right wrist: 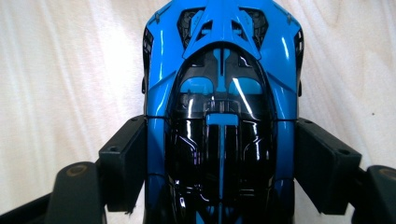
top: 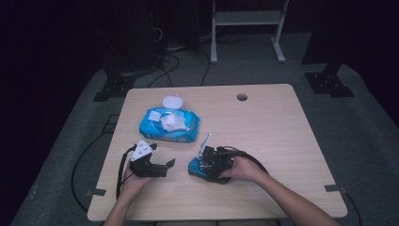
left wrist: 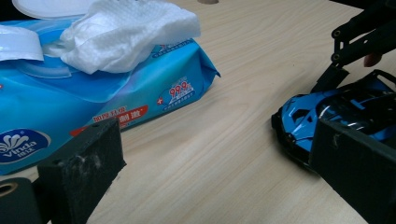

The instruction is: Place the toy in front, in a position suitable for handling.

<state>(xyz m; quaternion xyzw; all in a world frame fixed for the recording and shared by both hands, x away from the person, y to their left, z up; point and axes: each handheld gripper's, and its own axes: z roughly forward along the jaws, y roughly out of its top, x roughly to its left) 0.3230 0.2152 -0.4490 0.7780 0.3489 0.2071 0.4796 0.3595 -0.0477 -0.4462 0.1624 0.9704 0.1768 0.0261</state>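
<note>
Car [right wrist: 222, 116] is sitting gripped between right gripper [top: 204, 165] fingers on bench [top: 263, 127]; left gripper [top: 162, 165] fingers are idling wide; wipes [top: 169, 125] at 11 o'clock, wiping not started.

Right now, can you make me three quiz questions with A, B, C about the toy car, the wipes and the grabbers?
1. Where is the toy car?
A. between the jaws of the right gripper
B. on top of the wipes pack
C. on the floor

2. What colours is the toy car?
A. red and white
B. blue and black
C. all yellow

3. How is the pack of wipes?
A. sealed shut
B. lid flipped open, with a wipe sticking out
C. torn in two

Answers:
1 A: in the right gripper view a black jaw sits against each side of the car, on the table.
2 B: it has a blue body with a glossy black middle.
3 B: the round white lid lies back and a crumpled white wipe pokes up.

The left gripper is open and holds nothing.
</note>
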